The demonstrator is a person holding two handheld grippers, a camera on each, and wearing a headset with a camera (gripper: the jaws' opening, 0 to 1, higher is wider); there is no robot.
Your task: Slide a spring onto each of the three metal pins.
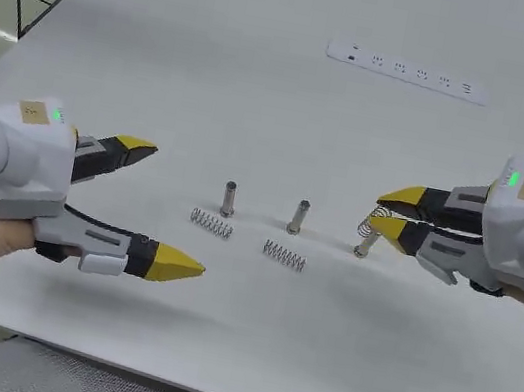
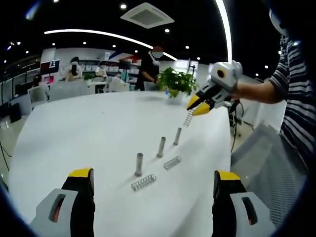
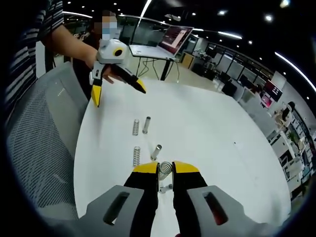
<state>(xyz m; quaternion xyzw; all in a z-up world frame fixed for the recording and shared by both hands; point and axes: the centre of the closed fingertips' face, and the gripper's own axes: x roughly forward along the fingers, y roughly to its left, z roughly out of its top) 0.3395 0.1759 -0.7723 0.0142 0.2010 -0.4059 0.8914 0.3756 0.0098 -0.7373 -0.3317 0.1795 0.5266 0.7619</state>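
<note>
Yellow-tipped right gripper (image 1: pixel 378 207) jaws pinch a spring (image 3: pixel 166 168); left gripper (image 1: pixel 177 207) jaws gape wide.

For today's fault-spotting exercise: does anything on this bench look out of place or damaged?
Nothing stands out: two springs lie beside the pins, and the right gripper holds the third spring.

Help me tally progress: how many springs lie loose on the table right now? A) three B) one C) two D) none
C: the left spring and the middle spring lie flat on the table, while the right gripper is shut on a third spring.
</note>
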